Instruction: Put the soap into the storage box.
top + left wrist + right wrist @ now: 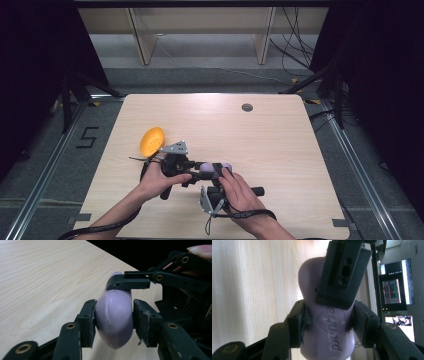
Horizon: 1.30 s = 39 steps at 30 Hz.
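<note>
High view: purple soap bar (214, 169) sits just above the desk (280, 145) near its front edge, between the two hands, long axis roughly left-right across the desk, one rounded end sticking out to the right past the black jaws. Left tongs (196, 172) come in from the left, right tongs (218, 175) from the front; both meet on the bar. Left gripper view: bar (114, 320) seen edge-on, narrow side toward the camera, pinched across its thickness between both pads, left tongs (113, 321) closed onto it; a jaw of the other tongs lies over its top. Right gripper view: bar (327, 315) runs straight away from the camera along the jaw line, embossed face up, waist of the bar squeezed between the pads, right tongs (327, 320) clamped on it; a left jaw overlaps the far half. Orange bowl-shaped thing (152, 140) lies on the desk, left and behind, apart from the soap.
</note>
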Available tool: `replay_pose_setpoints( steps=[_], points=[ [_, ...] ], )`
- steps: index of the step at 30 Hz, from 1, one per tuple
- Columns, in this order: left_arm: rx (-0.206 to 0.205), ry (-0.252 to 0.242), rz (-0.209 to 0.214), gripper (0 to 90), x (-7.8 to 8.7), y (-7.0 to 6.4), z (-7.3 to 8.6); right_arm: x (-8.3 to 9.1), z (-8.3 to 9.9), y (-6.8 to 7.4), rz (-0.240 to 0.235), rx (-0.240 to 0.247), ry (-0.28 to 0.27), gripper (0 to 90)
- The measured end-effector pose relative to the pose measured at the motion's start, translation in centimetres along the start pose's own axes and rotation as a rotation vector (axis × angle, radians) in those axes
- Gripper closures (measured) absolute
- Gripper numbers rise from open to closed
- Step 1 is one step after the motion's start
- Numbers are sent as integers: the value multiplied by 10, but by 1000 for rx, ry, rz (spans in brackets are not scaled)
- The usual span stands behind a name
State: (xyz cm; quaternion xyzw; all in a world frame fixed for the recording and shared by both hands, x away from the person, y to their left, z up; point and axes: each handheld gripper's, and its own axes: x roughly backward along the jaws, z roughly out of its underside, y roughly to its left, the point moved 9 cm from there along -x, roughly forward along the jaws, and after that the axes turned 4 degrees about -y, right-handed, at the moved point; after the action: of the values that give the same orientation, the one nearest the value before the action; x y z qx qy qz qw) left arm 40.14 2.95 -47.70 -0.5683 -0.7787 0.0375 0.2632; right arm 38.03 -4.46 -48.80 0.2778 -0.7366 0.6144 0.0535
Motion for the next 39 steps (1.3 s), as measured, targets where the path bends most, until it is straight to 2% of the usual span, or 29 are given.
replay_pose_setpoints(
  steps=[1,2,4,5,6,7,10,12,13,14,15,16,19,23,24,25,26,27,28,29,30,31,33,34,35,36,37,38,39],
  points=[
    [10,-8,14,553,0,-2,-1,0,0,0,0,-2,2,501],
    [21,-12,11,573,2,-3,-2,0,1,0,0,2,4,499],
    [-7,-16,6,586,2,-4,-2,2,3,3,-6,-58,34,498],
    [-23,-11,2,587,3,-5,-2,0,1,0,-4,-11,3,498],
    [-25,-10,0,587,3,-5,-2,1,1,0,2,-12,14,498],
    [-30,-5,-2,588,3,-5,-1,-1,-1,-1,6,15,-14,498],
    [-17,-14,-12,589,4,-7,-2,0,-1,0,6,6,-13,497],
    [-37,-10,-19,590,6,-7,-2,-1,-2,0,3,-1,-18,496],
    [-49,-7,-12,590,6,-8,-2,0,-3,-2,9,16,-14,496],
    [-50,-2,-31,590,7,-7,-2,1,-2,1,7,-12,-10,495],
    [-42,-8,-35,590,7,-8,-2,0,-2,1,3,-15,-12,495],
    [-63,-11,-26,590,6,-8,-2,0,-2,0,5,-15,-13,494],
    [-72,-15,-29,591,6,-8,-3,-1,-5,-2,17,13,-30,487],
    [-108,-15,-65,591,7,-7,-1,-2,-3,-1,16,6,-19,445],
    [-117,-14,-63,592,7,-7,-1,-3,-3,-2,18,12,-22,440],
    [-119,-15,-79,592,8,-7,-1,-3,-2,-1,15,-1,-20,430],
    [-126,-17,-80,592,8,-8,-1,-3,-1,-1,12,12,-15,419],
    [-118,-20,-101,592,9,-9,-1,-4,0,-2,20,26,-9,413],
    [-155,-9,-92,592,10,-8,-2,-4,0,-1,16,30,-9,397],
    [-160,-12,-118,592,11,-7,-3,-5,1,-2,14,47,-14,383],
    [-151,-12,-133,592,12,-7,-3,-4,1,-3,26,25,-14,374],
    [-171,-8,-159,592,14,-4,-3,-4,1,-3,26,25,-14,374],
    [-183,-16,-184,592,17,0,-5,-3,2,-5,32,26,-9,356],
    [-175,-17,-202,593,19,2,-5,-3,3,-6,40,34,-5,352],
    [-183,-20,-216,593,21,3,-6,-2,4,-4,37,4,3,350],
    [-203,-21,-233,593,23,5,-8,-2,4,-4,36,4,4,349],
    [-204,-23,-258,593,26,7,-9,-2,5,-4,38,3,3,349],
    [-213,-36,-275,593,29,9,-11,-3,5,-6,34,50,-11,349],
    [-214,-38,-292,592,32,11,-12,-1,7,-6,41,25,4,350]
  ],
)
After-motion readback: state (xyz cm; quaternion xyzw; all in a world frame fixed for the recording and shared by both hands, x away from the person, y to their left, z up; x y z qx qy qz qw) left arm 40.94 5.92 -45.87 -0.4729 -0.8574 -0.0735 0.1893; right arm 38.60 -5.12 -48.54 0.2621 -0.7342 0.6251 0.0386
